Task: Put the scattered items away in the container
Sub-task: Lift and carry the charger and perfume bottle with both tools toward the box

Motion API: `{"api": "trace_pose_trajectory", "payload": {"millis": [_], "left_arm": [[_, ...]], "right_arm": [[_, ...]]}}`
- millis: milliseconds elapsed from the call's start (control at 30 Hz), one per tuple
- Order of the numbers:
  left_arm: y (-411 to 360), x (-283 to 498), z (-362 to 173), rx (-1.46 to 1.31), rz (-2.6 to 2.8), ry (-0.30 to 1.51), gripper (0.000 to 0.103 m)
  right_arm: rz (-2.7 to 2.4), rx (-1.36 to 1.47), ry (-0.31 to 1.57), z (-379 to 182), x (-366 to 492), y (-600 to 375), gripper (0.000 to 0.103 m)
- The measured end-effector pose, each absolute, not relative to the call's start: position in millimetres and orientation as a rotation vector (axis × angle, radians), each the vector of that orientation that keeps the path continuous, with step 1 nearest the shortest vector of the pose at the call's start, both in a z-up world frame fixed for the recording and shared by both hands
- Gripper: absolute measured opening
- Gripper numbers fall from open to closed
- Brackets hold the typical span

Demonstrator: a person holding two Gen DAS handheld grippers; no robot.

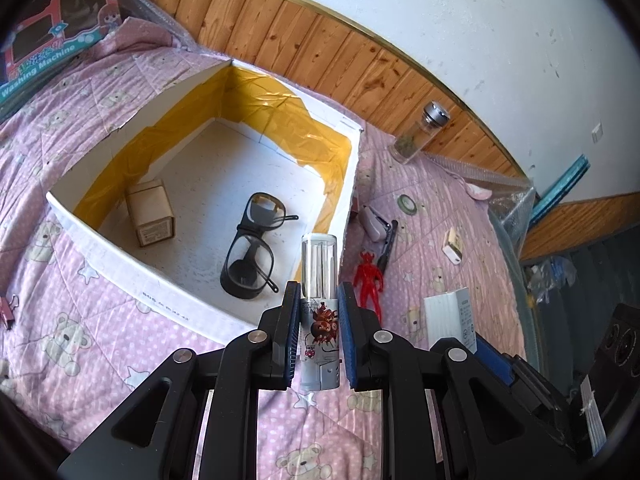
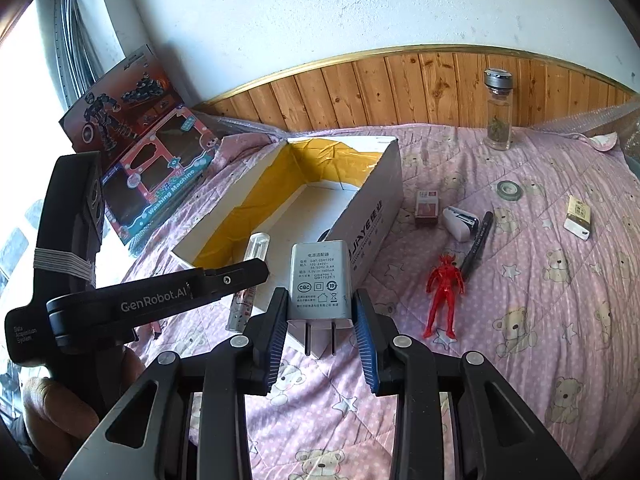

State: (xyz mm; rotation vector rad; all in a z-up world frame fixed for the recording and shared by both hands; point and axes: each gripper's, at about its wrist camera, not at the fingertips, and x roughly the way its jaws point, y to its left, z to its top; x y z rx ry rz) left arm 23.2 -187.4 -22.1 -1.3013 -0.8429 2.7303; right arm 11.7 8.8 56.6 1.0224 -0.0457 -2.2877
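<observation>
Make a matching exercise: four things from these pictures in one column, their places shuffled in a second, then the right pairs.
Things:
1. glasses
2. white charger
3. red figure
4. clear-capped tube

Places:
A. in the left gripper
B. lying on the pink quilt
C. inside the white box
D. in the right gripper

Pairs: 1-C, 2-D, 3-B, 4-A

Glasses (image 1: 251, 246) and small carton (image 1: 151, 214) lie in the box (image 1: 120, 248) — figurine (image 1: 368, 280) right of it.
</observation>
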Motion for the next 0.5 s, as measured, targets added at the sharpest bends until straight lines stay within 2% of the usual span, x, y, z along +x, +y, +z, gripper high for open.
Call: {"api": "trace_pose_trajectory", "payload": {"millis": [500], "left_arm": [[-217,13,-13,-1.268,2.773,-0.832,0.019]], "right_arm": [[-2.271,0.95,0.002,81,3,-23,0.034]]}}
